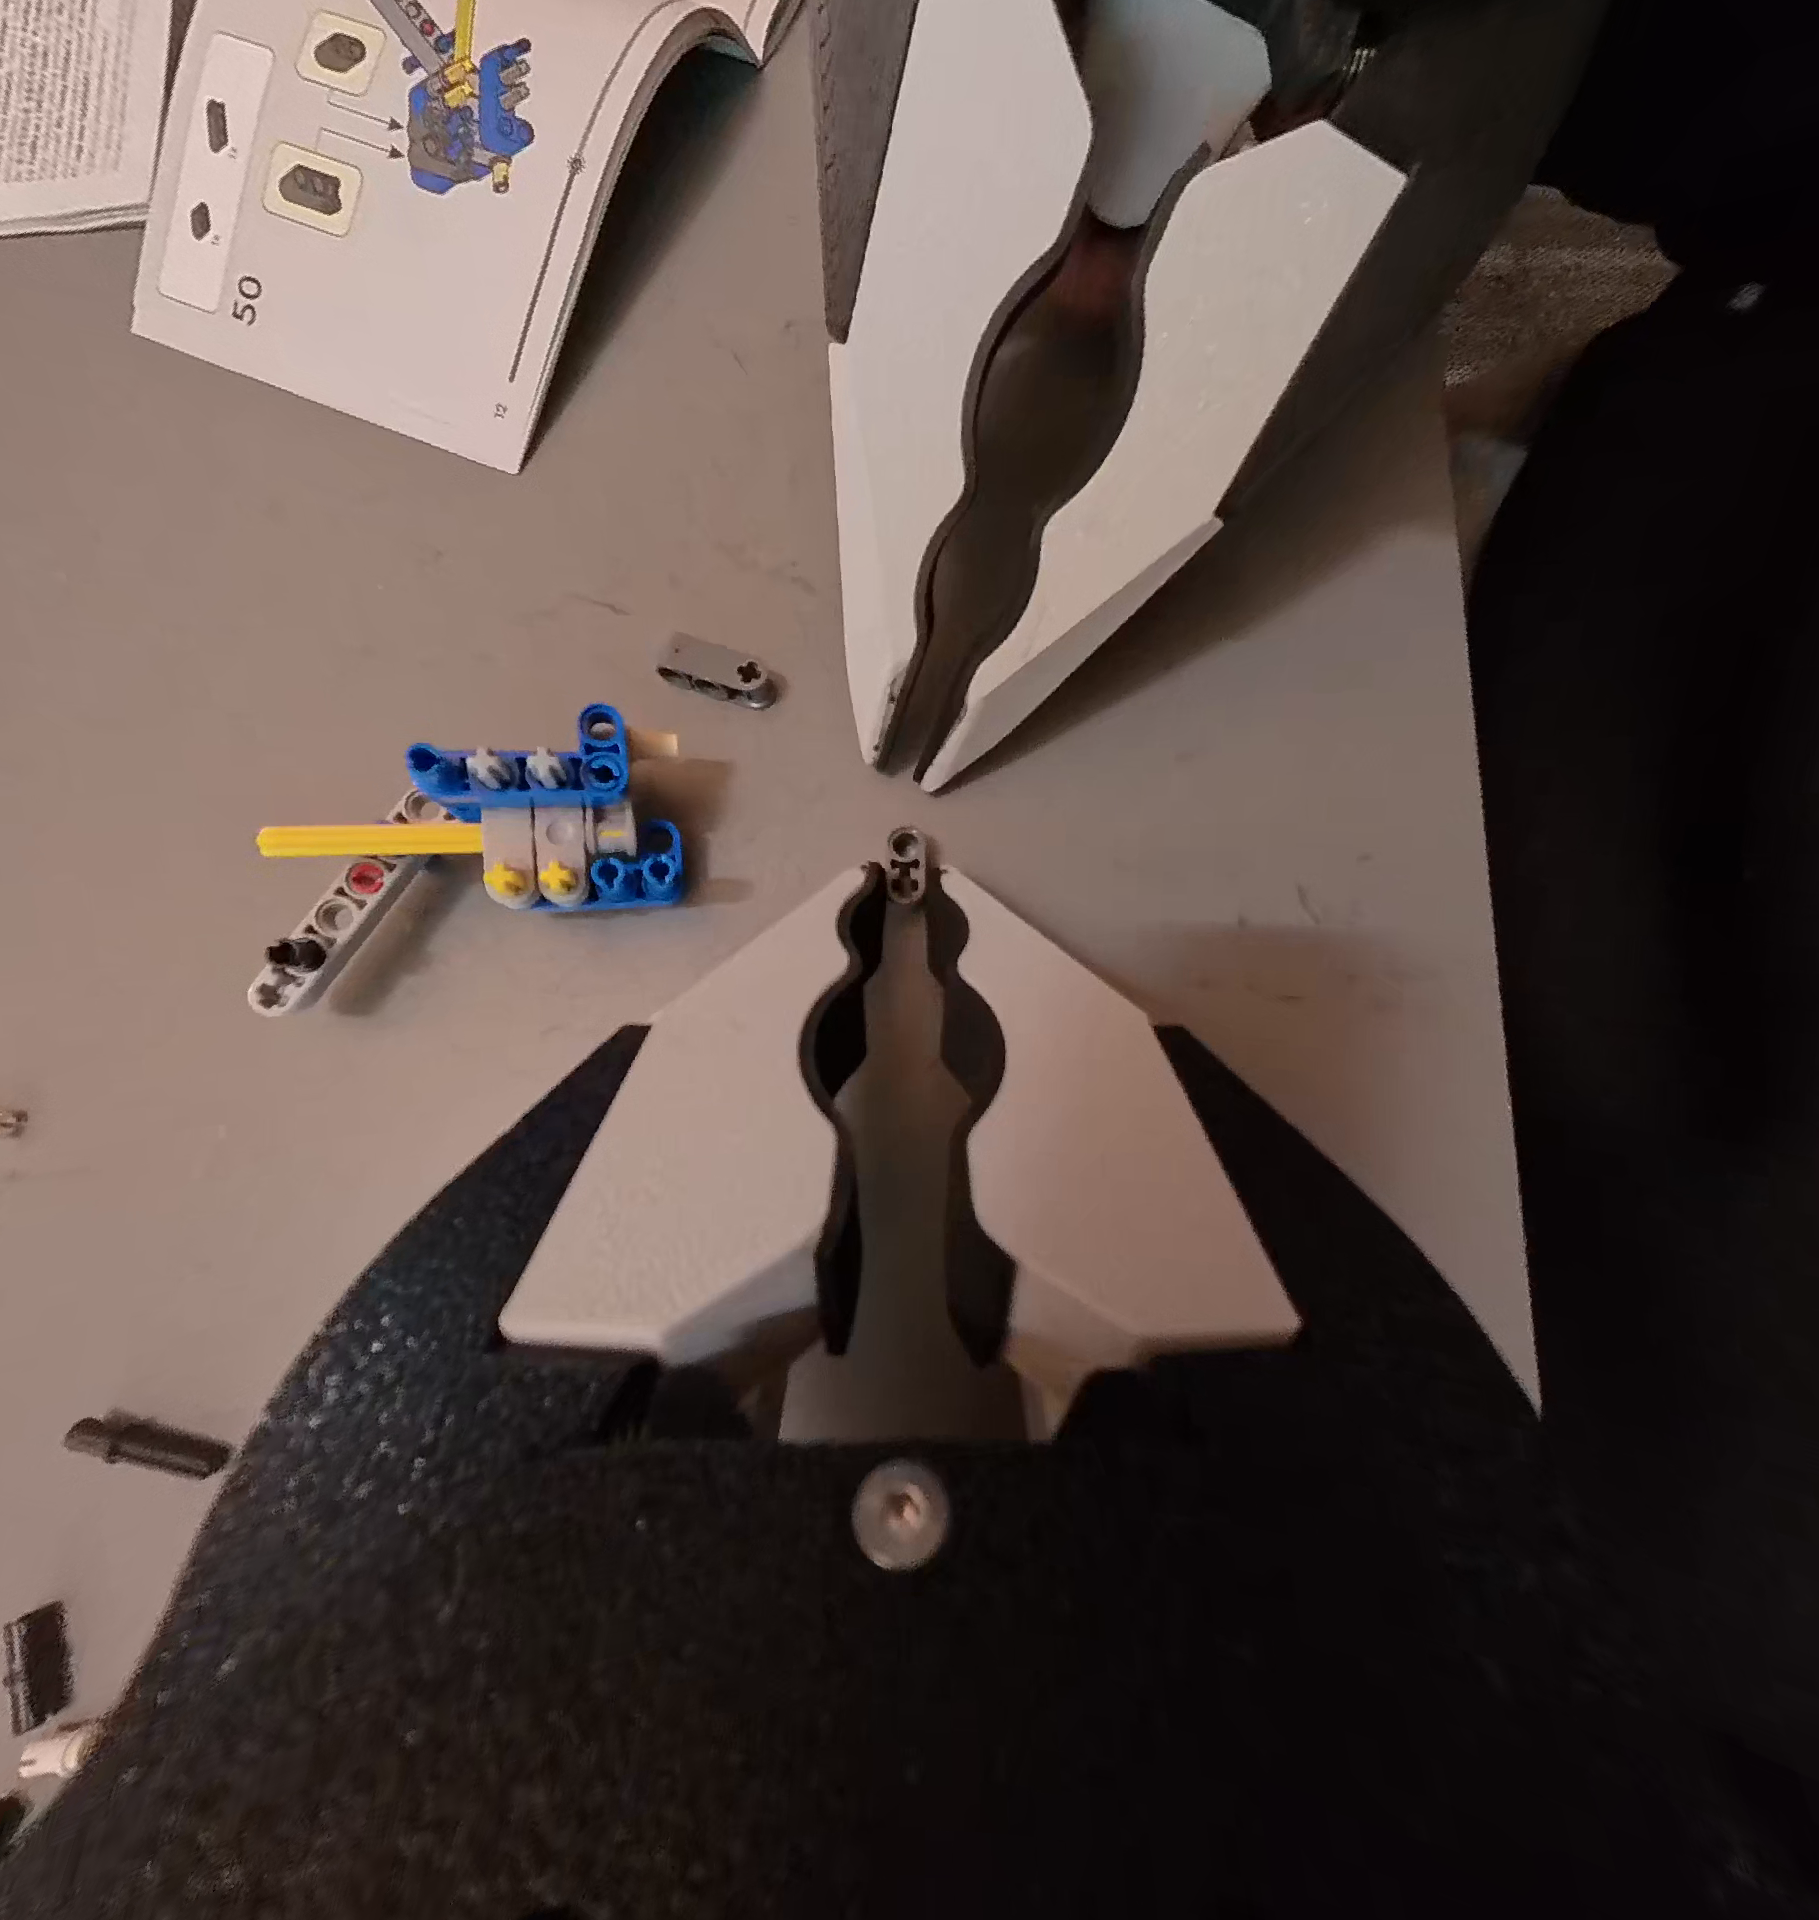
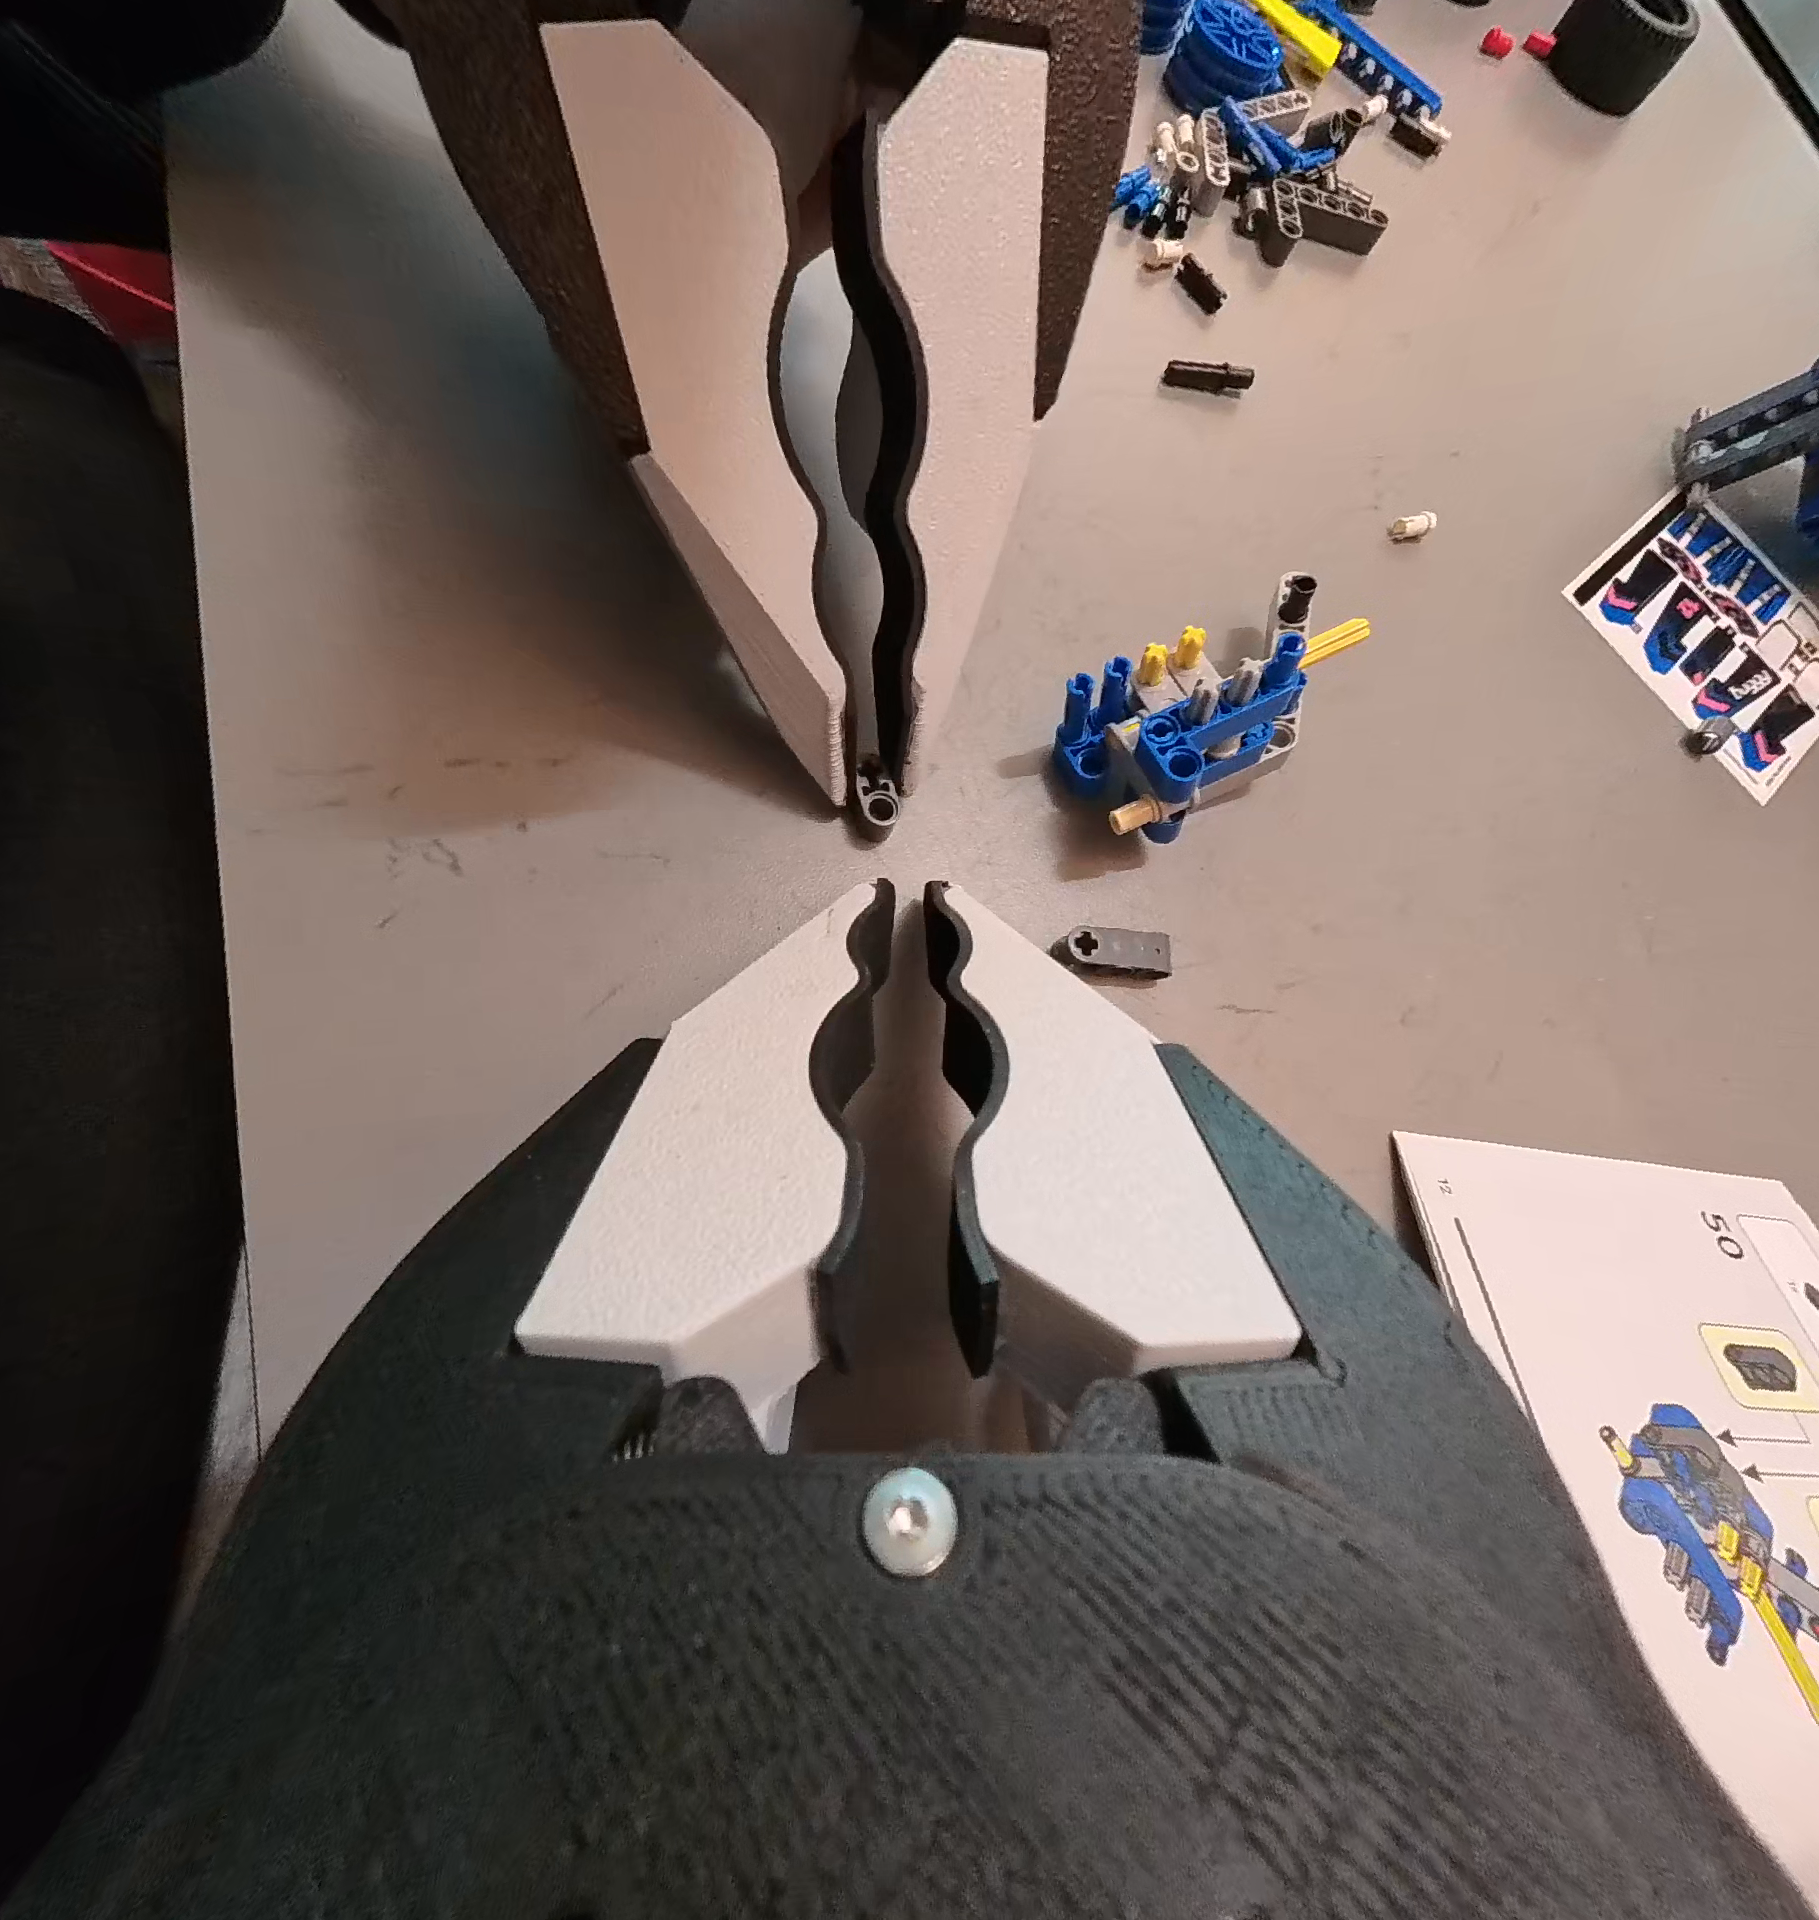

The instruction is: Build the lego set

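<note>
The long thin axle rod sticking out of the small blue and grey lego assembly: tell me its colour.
Yellow. The axle rod shows best in the left wrist view, jutting sideways from the assembly.

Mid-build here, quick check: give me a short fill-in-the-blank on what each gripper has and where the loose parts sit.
1. The left gripper is shut on a small dark grey two-hole ____.
2. The right gripper holds ____, its fingertips slightly apart.
3. The blue and grey partly built assembly has a long ____ axle sticking out of it.
4. A loose dark grey flat connector lies on the grey table beside the ____ gripper's tips.

Missing words: connector; nothing; yellow; right
</note>
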Tool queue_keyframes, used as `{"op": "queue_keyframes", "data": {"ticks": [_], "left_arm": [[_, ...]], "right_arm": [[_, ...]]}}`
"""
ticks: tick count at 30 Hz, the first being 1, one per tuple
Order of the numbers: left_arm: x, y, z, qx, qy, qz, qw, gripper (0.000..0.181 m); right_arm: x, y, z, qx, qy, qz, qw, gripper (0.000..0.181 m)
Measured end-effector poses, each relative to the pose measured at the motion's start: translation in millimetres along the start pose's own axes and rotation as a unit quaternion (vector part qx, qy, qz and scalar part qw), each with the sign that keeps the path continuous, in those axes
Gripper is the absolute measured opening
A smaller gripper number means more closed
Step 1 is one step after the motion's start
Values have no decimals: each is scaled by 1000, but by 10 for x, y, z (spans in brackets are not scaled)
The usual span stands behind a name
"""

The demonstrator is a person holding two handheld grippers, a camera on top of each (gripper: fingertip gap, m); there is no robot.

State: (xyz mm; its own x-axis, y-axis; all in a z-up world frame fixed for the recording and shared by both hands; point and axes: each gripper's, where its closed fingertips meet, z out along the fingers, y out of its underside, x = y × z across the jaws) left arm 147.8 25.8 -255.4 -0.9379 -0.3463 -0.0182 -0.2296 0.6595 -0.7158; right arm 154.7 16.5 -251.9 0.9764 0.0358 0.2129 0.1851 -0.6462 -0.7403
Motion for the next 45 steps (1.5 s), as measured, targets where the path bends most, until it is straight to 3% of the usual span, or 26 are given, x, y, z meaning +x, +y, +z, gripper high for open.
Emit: {"op": "queue_keyframes", "data": {"ticks": [21, 26, 29, 32, 34, 37, 41, 45], "left_arm": [[1, 0, 0, 16, 20, -25, 999, 4], [-12, 8, -7, 16, 11, -19, 1000, 4], [-24, 21, -20, 16, 9, -21, 1000, 4], [-11, 18, -18, 17, 22, -28, 999, 4], [-12, 14, -16, 18, 29, -33, 999, 4], [-11, 14, -17, 18, 29, -33, 999, 4], [-32, 16, -19, 18, 21, -35, 999, 4], [-104, -14, -61, 34, -7, -34, 999, 4]], "right_arm": [[21, 6, -4, 0, 2, 7, 1000, 8], [44, 109, -130, 1, -8, 35, 999, 21], [232, 184, -229, 7, 26, 41, 999, 18], [398, 141, -260, 26, 41, 0, 999, 23], [480, 212, -224, 2, 41, -35, 999, 31], [496, 139, -170, 20, 16, -80, 996, 28], [485, 117, -87, 12, -6, -105, 994, 34], [437, -104, -126, 50, -32, -96, 994, 44]]}}
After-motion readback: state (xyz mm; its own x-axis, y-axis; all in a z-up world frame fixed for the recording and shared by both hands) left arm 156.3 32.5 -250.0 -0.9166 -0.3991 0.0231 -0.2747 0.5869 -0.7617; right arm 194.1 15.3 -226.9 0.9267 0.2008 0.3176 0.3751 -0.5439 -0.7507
